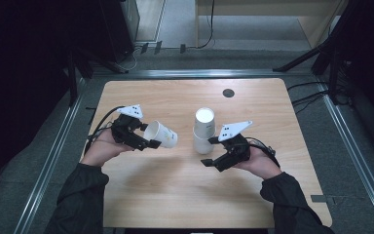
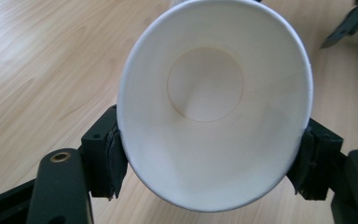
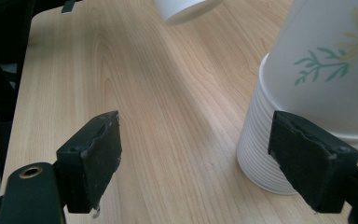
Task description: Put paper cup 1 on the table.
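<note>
Work in hand: paper cups being dealt with one at a time, between a single cup and a nested pile.
Left tongs (image 1: 152, 142): clamped on the rim of a single paper cup (image 1: 161, 133), both pads pressing its sides; the rim is squeezed into an oval in the left gripper view.
Single cup: held clear of the table (image 1: 175, 195), lying sideways, mouth toward the left hand, base pointing at the pile.
Right tongs (image 1: 211, 151): jaws wide apart, nothing between them; one pad sits just beside the pile's lower rims.
Stack of cups (image 1: 204, 130): upside down mid-table, flower print on the top cup (image 3: 328, 60).
Done, by my reading: one cup is off the pile and gripped.
Left: whether it is leaving the pile or going onto it, I cannot tell; the cup is not yet set down anywhere.
</note>
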Demonstrator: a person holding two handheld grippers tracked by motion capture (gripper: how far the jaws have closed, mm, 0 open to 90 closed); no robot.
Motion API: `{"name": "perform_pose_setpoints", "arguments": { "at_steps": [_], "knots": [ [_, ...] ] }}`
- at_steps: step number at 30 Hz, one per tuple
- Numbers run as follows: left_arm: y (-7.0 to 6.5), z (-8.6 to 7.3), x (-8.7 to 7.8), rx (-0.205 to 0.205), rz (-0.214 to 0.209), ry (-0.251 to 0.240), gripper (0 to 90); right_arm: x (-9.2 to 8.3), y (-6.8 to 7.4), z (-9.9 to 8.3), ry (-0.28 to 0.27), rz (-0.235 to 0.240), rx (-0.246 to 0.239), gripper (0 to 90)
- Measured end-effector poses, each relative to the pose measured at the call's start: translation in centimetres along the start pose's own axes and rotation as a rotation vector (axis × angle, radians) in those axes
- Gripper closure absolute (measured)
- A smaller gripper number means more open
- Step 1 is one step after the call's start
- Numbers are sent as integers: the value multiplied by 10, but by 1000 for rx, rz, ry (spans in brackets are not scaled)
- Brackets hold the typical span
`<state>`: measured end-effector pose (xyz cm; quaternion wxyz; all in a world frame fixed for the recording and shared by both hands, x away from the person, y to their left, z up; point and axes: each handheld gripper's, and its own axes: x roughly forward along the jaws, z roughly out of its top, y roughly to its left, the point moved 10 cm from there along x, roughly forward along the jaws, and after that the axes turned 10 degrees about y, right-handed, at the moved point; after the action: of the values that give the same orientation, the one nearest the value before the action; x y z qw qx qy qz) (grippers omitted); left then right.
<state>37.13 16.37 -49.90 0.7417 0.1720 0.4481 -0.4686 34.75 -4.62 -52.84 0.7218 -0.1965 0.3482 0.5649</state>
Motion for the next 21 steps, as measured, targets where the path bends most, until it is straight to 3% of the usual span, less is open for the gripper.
{"name": "perform_pose_setpoints", "arguments": {
  "at_steps": [2,5,9,17,21],
  "knots": [
    [8,-7,-3,-16,25,16,264,-1,0,-1,3,1,2,177],
    [18,-14,-8,-50,29,13,264,-2,1,-2,4,-3,2,177],
    [29,-22,-14,-91,56,26,264,-5,-1,-6,-5,-40,22,178],
    [48,-41,-22,-150,116,100,264,-4,-3,-11,8,-63,17,177],
    [59,-51,-26,-174,177,145,263,-5,-4,-11,7,-61,21,176]
  ]
}}
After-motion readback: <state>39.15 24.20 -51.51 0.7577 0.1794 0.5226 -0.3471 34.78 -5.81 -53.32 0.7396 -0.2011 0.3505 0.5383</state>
